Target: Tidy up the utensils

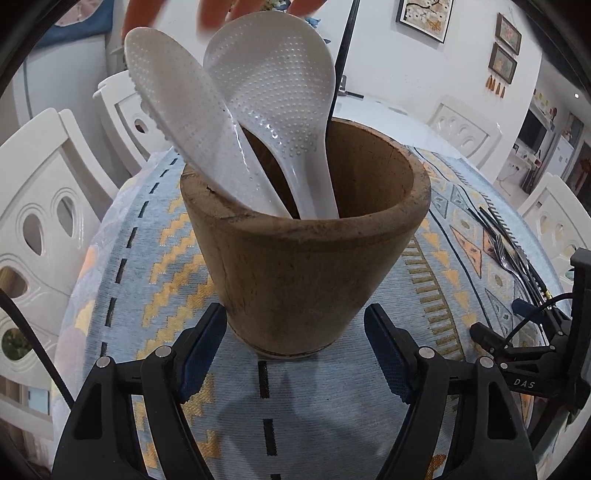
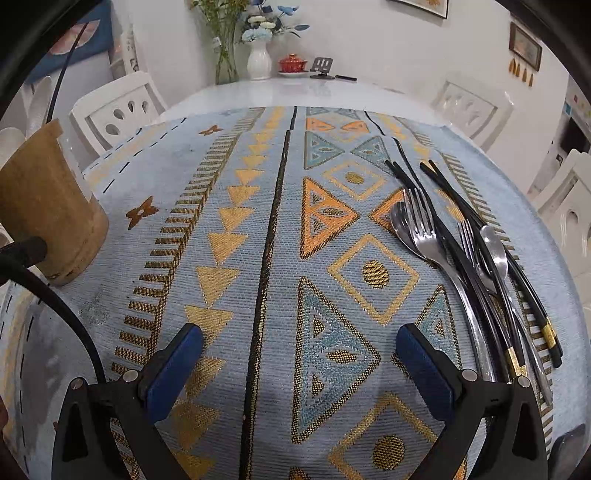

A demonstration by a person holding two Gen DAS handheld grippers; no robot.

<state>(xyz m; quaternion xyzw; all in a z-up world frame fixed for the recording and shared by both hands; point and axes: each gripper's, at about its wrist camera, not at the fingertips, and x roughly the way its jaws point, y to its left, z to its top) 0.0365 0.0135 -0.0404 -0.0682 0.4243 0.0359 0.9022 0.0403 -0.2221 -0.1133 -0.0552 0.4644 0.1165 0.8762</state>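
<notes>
A brown wooden cup (image 1: 303, 258) stands on the patterned cloth (image 1: 155, 266). My left gripper (image 1: 294, 310) is shut on the cup's base, with one blue pad against each side. Two white rice paddles (image 1: 273, 96) and a thin black stick lean inside it. A blurred hand (image 1: 221, 11) hovers above the paddles. In the right wrist view my right gripper (image 2: 299, 332) is open over bare cloth, nothing between its fingers. Forks (image 2: 419, 214), spoons (image 2: 493, 243) and black chopsticks (image 2: 402, 177) lie in a loose pile to its right. The cup (image 2: 48, 206) is at far left.
White chairs (image 2: 118, 107) surround the table. At the far end stand a white flower vase (image 2: 258, 59), a red lidded bowl (image 2: 291, 62) and a small stand. A black cable (image 2: 66, 306) runs by the cup. The cloth's far edge meets bare white tabletop (image 2: 288, 92).
</notes>
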